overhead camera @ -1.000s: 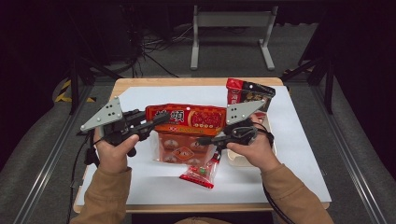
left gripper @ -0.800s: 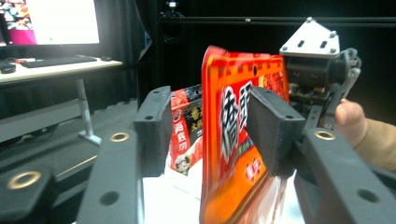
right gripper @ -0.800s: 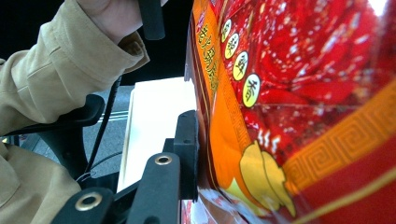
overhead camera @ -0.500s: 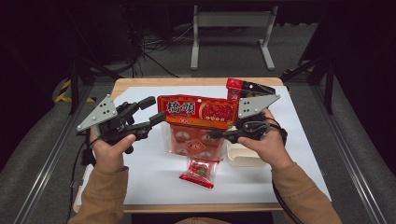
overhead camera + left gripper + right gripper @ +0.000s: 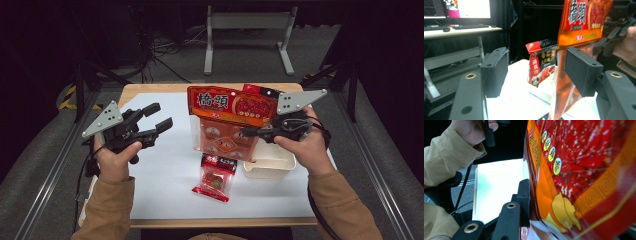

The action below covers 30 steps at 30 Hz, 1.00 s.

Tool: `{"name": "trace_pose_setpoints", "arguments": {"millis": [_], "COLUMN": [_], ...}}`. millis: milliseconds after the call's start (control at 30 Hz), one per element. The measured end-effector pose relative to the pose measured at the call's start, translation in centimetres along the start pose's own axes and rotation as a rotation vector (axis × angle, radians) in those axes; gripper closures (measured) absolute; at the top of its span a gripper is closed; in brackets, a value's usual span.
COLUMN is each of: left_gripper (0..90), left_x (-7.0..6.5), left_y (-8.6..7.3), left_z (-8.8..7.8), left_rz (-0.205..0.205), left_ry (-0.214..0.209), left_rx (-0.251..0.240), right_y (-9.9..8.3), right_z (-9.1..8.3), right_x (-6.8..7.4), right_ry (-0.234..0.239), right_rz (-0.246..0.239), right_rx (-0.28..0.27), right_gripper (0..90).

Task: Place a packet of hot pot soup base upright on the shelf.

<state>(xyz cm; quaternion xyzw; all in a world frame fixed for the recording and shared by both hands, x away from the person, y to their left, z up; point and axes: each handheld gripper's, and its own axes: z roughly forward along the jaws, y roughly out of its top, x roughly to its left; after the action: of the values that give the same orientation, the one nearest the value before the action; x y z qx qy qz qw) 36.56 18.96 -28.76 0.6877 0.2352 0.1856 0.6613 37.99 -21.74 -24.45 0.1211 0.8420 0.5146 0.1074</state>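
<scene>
Work on the table point(image 5: 165, 175) looks about midway to us: we have the large orange snack bag point(image 5: 227, 120) lifted upright above the middle of the white sheet, and it has not yet gone anywhere. A white tray point(image 5: 270, 167) sits at the right near side, just beside and below the bag, and we judge that setting the bag into it is what is left. A dark sauce packet point(image 5: 541, 62) stands at the far side, apparently in the tray, and a small red packet point(image 5: 215, 177) lies flat on the sheet, nearer to us.

Our right gripper point(image 5: 260, 132) is clamped on the bag's right edge and carries it alone; in the right gripper view one black pad presses against the foil. Our left gripper point(image 5: 157, 117) stands well to the left of the bag, its jaws having just been opening, now apart with nothing held. In the left gripper view the bag hangs beyond its right pad point(image 5: 584, 71), not touching it.
</scene>
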Motion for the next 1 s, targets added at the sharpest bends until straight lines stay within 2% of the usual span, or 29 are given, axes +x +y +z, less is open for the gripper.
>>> {"name": "trace_pose_setpoints", "arguments": {"millis": [500,767,1000], "left_gripper": [33.4,31.0,30.4], "left_x": [1.3,2.2,2.8], "left_y": [-0.8,-1.6,-2.0], "left_z": [-0.3,0.2,0.1], "left_rz": [-0.014,-0.039,-0.048], "left_ry": [0.052,0.052,0.075], "left_rx": [0.041,0.079,0.1], "right_y": [0.1,-0.2,-0.6], "right_z": [-2.7,-4.0,-5.0], "right_x": [-1.2,-2.2,-2.8], "right_ry": [-0.095,-0.154,-0.214], "right_rz": [0.004,0.027,0.054], "right_rx": [0.022,0.022,0.022], "right_gripper": [71.0,71.0,71.0]}}
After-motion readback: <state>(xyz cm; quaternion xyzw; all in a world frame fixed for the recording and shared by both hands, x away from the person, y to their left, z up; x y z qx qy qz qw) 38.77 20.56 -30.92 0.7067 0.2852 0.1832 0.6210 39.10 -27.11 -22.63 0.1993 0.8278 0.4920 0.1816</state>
